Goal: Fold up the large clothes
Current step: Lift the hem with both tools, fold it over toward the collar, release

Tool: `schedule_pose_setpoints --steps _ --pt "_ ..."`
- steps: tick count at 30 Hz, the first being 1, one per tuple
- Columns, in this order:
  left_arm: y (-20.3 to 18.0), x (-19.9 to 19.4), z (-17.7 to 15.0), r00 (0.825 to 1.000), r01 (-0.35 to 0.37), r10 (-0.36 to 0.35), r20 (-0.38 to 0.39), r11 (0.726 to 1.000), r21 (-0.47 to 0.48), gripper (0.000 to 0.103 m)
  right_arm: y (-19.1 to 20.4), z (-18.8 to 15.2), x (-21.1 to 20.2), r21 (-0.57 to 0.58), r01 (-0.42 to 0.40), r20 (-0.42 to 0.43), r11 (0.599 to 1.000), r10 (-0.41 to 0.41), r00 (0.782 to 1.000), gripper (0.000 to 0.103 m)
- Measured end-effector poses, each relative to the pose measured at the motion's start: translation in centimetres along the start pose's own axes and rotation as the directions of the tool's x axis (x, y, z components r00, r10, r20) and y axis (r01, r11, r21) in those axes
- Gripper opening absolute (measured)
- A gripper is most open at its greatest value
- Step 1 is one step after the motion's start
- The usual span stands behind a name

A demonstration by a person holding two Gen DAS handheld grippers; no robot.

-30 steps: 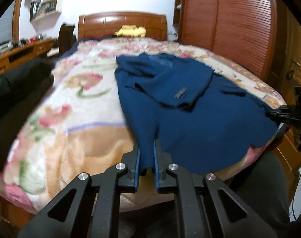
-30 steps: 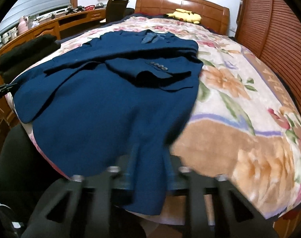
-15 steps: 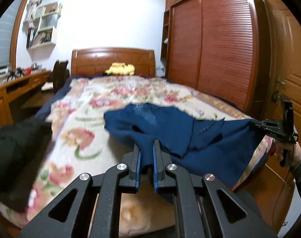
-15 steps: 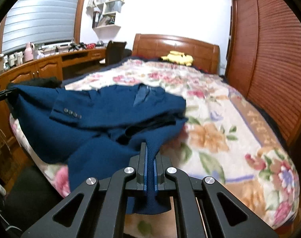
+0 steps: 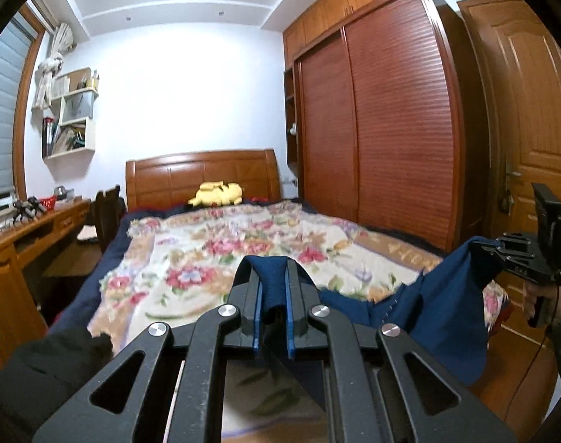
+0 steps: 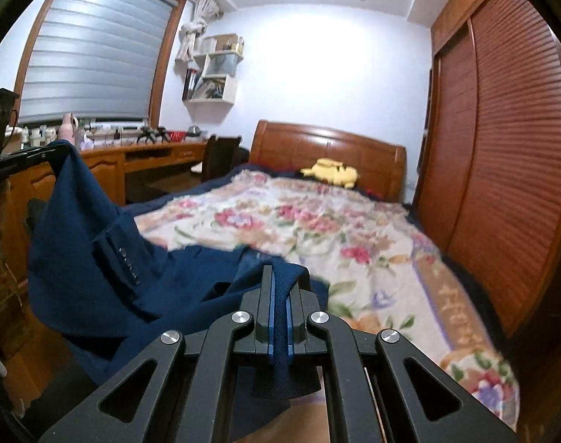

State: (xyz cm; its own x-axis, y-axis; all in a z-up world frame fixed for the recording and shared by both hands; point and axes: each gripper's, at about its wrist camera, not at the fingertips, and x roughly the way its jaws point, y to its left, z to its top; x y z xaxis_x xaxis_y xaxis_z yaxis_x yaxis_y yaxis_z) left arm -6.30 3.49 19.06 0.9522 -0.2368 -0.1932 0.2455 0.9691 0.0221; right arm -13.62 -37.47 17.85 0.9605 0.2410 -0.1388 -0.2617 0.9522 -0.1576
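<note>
Evidently the navy suit jacket (image 6: pixel 106 280) is held up off the floral blanket (image 6: pixel 317 229) of the bed (image 5: pixel 202 177) so that its lower half can be carried over toward the collar. Its hem is pinched at two well-separated places, which keeps the edge spread and level. The left gripper (image 5: pixel 272 291) is clenched on a bunched fold of cloth between its jaws; the right gripper (image 6: pixel 279 306) is clamped on a thin edge. Between them the jacket sags, and a buttoned sleeve cuff (image 6: pixel 129 264) is seen hanging beside the right jaws.
</note>
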Motion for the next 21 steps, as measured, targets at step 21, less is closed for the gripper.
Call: schedule_pose_setpoints --steps 21 --pt "6.8 11.3 -4.4 0.971 -0.168 0.157 -0.181 0.985 -0.048 0.010 1.8 -0.7 7.0 -0.057 0.090 -0.116 0.994 -0.096 0.989 0.004"
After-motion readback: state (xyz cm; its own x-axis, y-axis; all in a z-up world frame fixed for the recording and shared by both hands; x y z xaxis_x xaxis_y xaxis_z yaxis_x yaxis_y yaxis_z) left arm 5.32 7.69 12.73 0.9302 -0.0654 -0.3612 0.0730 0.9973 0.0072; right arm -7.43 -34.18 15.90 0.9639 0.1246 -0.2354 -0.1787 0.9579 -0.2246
